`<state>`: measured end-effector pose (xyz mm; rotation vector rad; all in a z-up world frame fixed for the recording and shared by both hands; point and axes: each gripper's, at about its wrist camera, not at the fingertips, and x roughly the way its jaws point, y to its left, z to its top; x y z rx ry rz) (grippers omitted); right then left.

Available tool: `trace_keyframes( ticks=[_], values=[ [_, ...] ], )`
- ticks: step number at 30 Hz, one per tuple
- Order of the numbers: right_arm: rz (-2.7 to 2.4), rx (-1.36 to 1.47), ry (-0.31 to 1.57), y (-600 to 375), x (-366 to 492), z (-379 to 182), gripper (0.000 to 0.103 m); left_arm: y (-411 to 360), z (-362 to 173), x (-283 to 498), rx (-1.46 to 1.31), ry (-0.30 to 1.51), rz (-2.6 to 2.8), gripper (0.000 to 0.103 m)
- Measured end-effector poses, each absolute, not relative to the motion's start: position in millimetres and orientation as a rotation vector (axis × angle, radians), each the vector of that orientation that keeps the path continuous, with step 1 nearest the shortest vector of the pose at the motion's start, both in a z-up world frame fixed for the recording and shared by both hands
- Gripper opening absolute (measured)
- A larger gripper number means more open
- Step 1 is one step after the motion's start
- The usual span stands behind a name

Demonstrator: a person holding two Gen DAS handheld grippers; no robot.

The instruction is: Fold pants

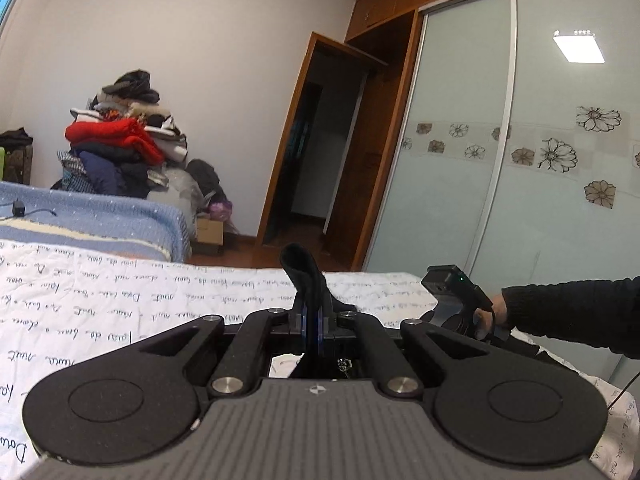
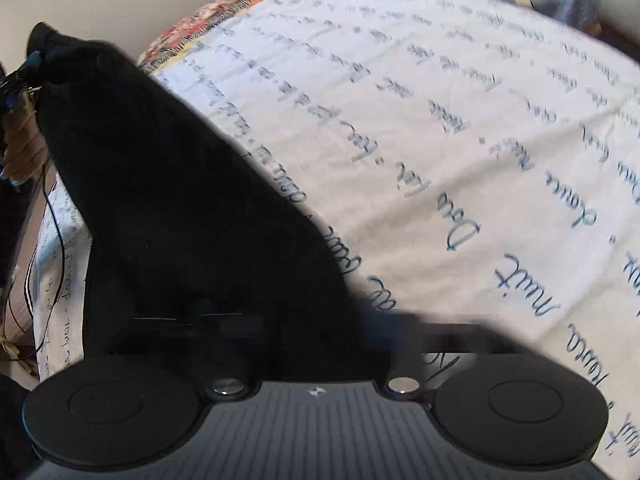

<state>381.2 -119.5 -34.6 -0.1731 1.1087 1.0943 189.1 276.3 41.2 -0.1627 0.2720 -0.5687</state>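
Note:
The black pants [image 2: 168, 184] run as a taut dark sheet from my right gripper [image 2: 312, 320] up to my left gripper [image 2: 28, 72] at the upper left of the right wrist view. In the left wrist view, my left gripper [image 1: 312, 320] is shut on a fold of the pants [image 1: 304, 276] that sticks up between its fingers. The cloth covers the right gripper's fingers, so they are hidden, and the fabric rises tight from where they sit. A hand in a dark sleeve [image 1: 568, 316] holds the right gripper [image 1: 456, 300] low over the bed's right side.
The bed carries a white sheet with blue script [image 2: 440, 140] and a blue blanket [image 1: 100, 216] behind it. A heap of clothes [image 1: 120, 140] stands by the far wall. An open door [image 1: 316, 152] and frosted wardrobe doors [image 1: 540, 140] are on the right. A thin cable [image 2: 56, 216] hangs at the left.

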Motion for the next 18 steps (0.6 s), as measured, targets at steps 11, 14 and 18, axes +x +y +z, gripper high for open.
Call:
trace_keyframes(
  ticks=[11, 14, 18],
  values=[
    [1.087, -0.243, 0.782, -132.1, 247.3, 54.6, 0.006, 318.3, 24.4, 163.4, -0.356, 0.314, -0.486, 0.005],
    [1.062, -0.352, 0.755, -125.1, 169.8, 41.9, 0.006, 334.9, -19.7, 142.4, -0.499, 0.412, -0.457, 0.016],
    [1.01, -0.359, 0.857, -107.1, 132.7, -14.6, 0.006, 359.8, -83.0, 127.8, -0.678, 0.597, -0.333, 0.025]
  ],
)
